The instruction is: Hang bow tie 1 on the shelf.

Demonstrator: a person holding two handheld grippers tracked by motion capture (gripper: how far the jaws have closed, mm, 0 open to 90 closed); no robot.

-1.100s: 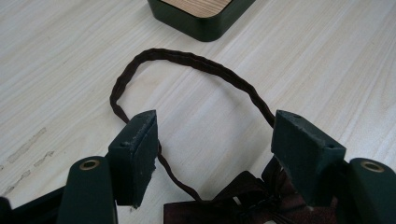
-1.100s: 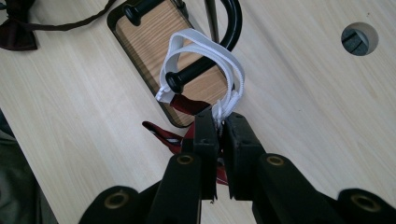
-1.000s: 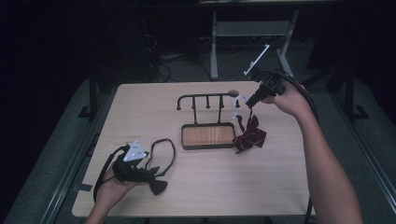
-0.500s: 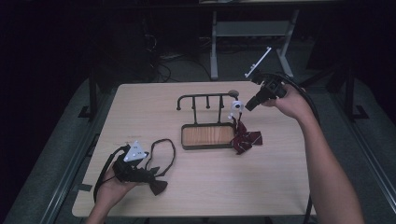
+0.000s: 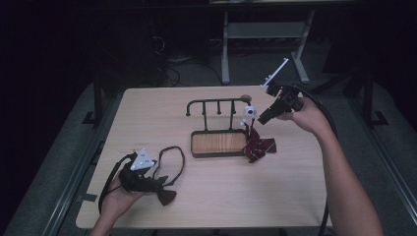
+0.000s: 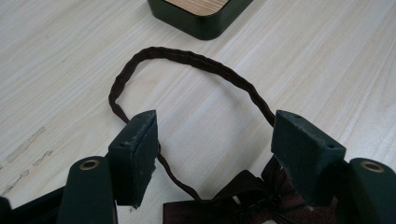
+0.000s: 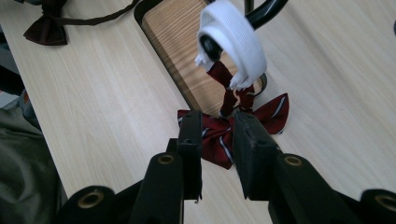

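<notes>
A black hook rack [image 5: 216,102] stands on a wooden base [image 5: 219,142] mid-table. A red striped bow tie [image 5: 258,147] hangs at its right end from a white strap [image 5: 249,113] looped over the end hook. My right gripper [image 5: 260,119] hovers just right of it. In the right gripper view its jaws [image 7: 218,120] stand slightly open and hold nothing, above the red bow tie [image 7: 275,112] and white strap [image 7: 233,42]. My left gripper [image 5: 157,186] rests at front left, open [image 6: 215,121] over a dark brown bow tie [image 6: 243,196] and its strap loop [image 6: 196,58].
The dark bow tie [image 5: 166,196] and its loop [image 5: 172,157] lie near the table's front-left corner. A corner of the rack's base [image 6: 201,18] sits beyond the loop. Cables trail from both grippers. Dark floor and a metal stand lie behind the table.
The right gripper has moved slightly down beside the rack's end. The red bow tie has shifted a little left and now hangs by its white strap. The left hand has stayed still.
</notes>
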